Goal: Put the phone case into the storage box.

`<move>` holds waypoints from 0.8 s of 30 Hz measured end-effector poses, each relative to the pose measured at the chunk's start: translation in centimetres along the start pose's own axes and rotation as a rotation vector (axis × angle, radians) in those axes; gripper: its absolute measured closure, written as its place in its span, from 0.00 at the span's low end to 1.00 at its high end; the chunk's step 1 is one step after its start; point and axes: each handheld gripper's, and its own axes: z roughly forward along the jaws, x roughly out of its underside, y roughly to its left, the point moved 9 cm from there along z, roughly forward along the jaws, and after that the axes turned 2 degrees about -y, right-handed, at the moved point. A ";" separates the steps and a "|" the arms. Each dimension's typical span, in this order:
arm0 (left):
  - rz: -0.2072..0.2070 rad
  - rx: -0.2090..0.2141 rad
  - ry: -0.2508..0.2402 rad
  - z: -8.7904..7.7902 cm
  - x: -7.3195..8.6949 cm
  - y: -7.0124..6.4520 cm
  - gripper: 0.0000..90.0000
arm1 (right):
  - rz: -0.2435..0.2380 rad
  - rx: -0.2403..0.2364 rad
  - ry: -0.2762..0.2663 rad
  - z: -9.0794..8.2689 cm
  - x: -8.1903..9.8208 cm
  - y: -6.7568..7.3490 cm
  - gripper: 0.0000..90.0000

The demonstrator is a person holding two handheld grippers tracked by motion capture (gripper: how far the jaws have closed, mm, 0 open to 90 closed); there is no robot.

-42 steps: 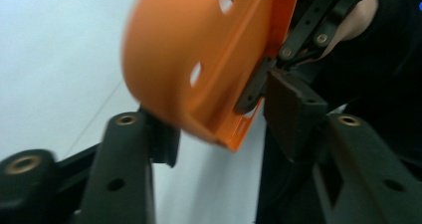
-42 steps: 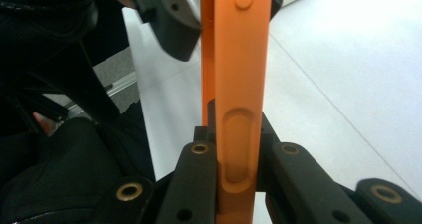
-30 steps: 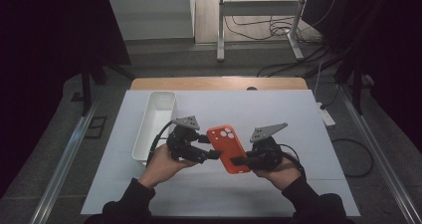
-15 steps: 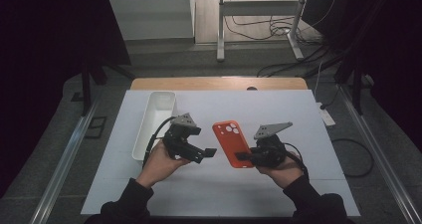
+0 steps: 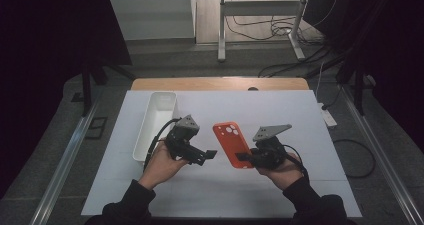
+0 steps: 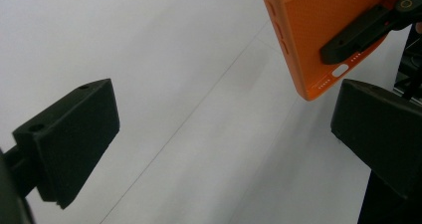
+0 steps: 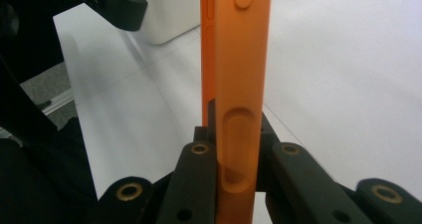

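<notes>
Over the white table (image 5: 210, 195), right gripper (image 5: 246, 157) clamping the orange phone case (image 5: 231, 144), left gripper (image 5: 209, 155) just opened wide, nothing between its jaws.

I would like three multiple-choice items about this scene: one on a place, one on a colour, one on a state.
1. Where is the white bin?
A. at the table's left side, beyond the left gripper
B. at the table's right edge
C. between the two grippers

2. What colour is the phone case?
A. blue
B. orange
C. green

3. How do the jaws of the left gripper stand?
A. shut on the case
B. shut on the bin
C. open, nothing between them

Key: 1 A, the high view shows it there. 2 B, it is orange in every view. 3 C, the left gripper view shows the jaws wide apart over bare table; the right gripper holds the case.
</notes>
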 end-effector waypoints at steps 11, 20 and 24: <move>-0.004 0.060 0.008 -0.1 -0.3 -1.1 0.23 | -0.034 -0.002 0.018 0.7 0.1 0.9 0.94; -0.047 0.139 0.008 -0.4 -0.3 -1.5 0.62 | -0.051 0.005 0.021 0.9 0.0 1.3 0.94; -0.056 0.153 0.012 -0.5 -0.3 -1.6 0.77 | -0.059 0.005 0.020 1.1 0.0 1.4 0.94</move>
